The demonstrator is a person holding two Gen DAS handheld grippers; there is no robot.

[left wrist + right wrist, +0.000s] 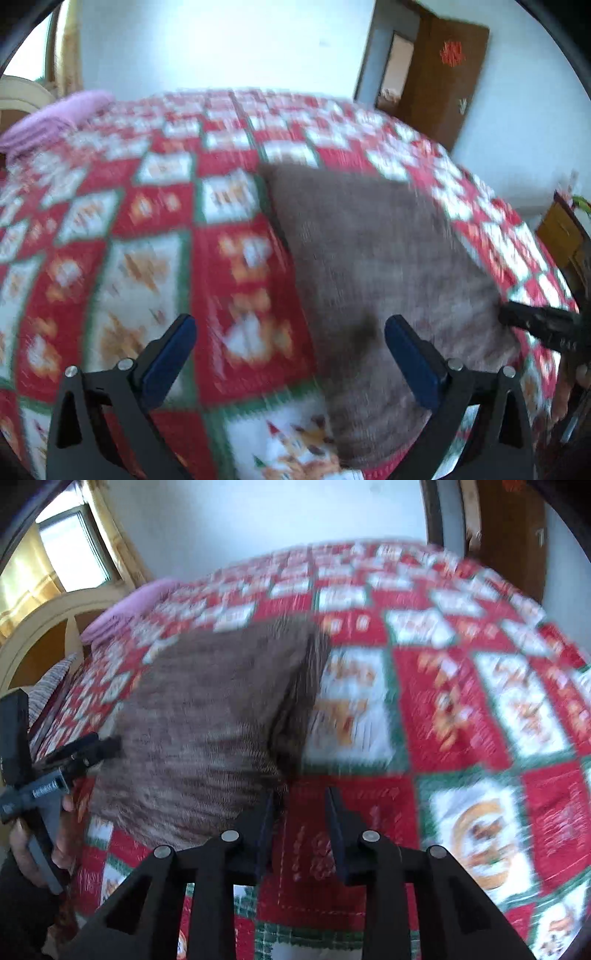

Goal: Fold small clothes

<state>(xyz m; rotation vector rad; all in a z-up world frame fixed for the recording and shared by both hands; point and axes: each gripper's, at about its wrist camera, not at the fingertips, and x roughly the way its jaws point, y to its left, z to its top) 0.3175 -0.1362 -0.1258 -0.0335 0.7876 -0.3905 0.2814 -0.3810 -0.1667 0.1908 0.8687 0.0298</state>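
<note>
Right now my left gripper (290, 334) has its two blue-padded fingers (168, 354) spread wide apart, with nothing between them, hovering over the near part of the bed. Its right finger sits above the near edge of the brown knitted garment (369, 258); its left finger is over the bedspread (110, 221). Both views are smeared with blur, so I cannot tell whether either finger touches cloth.

My right gripper (300, 812) has its fingers closer together but still parted, a narrow gap between them with only bedspread (443, 720) showing through it. Its left finger is just beside the garment's (207, 716) near right corner. In the left view this gripper (517, 317) comes in from the right edge, its dark tip at the garment's right side. In the right view my left gripper (107, 746) reaches in from the left, its tips at the garment's left edge, with my hand (26, 845) wrapped round its handle.

The garment lies flat as a rough rectangle in the middle of the bed, one side edge looking doubled over. The bedspread is a red, white and green patchwork with Santa pictures. A folded pink cloth (48, 122) lies at the far left corner. Beyond the bed a brown door (439, 77) carries a red ornament (451, 52); any writing is too blurred to read.
</note>
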